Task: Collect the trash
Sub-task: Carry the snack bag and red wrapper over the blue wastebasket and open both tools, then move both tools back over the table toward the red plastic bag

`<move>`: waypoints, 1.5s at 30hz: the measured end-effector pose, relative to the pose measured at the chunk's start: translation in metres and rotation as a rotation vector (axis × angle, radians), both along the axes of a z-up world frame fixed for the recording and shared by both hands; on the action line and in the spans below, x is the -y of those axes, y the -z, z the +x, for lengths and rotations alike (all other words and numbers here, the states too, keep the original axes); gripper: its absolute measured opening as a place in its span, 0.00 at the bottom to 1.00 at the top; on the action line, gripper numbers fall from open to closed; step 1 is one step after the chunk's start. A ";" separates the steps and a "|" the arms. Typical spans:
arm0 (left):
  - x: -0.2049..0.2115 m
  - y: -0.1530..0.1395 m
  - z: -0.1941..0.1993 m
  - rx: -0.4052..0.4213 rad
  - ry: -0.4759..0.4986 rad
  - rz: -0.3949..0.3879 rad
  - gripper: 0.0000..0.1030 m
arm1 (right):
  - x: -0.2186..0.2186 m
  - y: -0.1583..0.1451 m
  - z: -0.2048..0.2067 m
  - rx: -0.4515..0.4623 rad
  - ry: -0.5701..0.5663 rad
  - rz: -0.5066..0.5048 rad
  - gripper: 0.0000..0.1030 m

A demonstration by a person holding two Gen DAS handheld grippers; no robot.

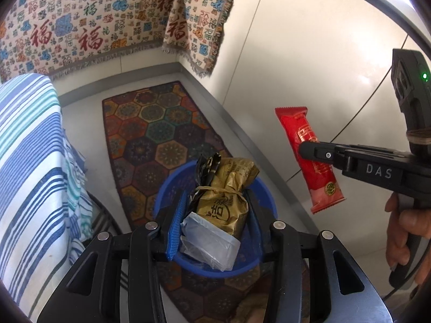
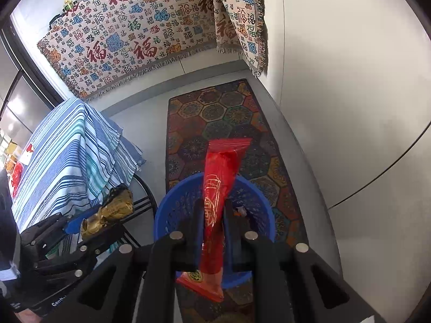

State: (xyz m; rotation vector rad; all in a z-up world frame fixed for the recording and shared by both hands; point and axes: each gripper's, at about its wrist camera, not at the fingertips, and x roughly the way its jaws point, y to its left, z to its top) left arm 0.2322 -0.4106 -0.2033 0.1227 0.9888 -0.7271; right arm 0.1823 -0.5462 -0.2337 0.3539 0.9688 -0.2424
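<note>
Clamping a bundle of wrappers, the left tongs [image 1: 214, 215] grip a gold foil packet [image 1: 229, 196] together with a clear plastic bag [image 1: 210, 242] and a crumpled black wrapper [image 1: 206, 169], all hanging over the blue basket [image 1: 265, 193]. The right tongs [image 2: 212, 215] are pinched nearly shut on a long red snack wrapper [image 2: 218, 196], held near its middle above the same basket, which stands on the patterned rug [image 2: 234, 123] on the floor.

The likely trouble is a miss on release. The red wrapper is light and long, and its ends reach past the basket rim in both views, so it could drift or tip out onto the rug. The left bundle is loose; the plastic bag could cling to a pad, or one piece could slip free early. With both tongs near one small basket, they could also bump each other.
</note>
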 end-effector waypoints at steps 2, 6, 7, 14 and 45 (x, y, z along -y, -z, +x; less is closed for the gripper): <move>0.004 0.003 0.001 0.002 0.002 -0.007 0.44 | 0.000 0.000 0.001 0.008 0.007 0.006 0.16; 0.013 0.011 0.005 0.011 0.013 0.003 0.78 | 0.003 -0.002 0.000 0.029 0.027 0.012 0.38; 0.013 0.012 0.007 0.014 0.011 0.000 0.78 | 0.003 -0.004 -0.001 0.033 0.038 0.002 0.40; 0.000 0.003 0.006 0.019 -0.032 -0.011 0.80 | 0.009 -0.022 -0.008 0.078 0.077 -0.051 0.41; -0.400 0.003 0.006 0.104 -0.739 0.262 0.98 | -0.387 -0.014 0.071 0.122 -0.712 -0.229 0.56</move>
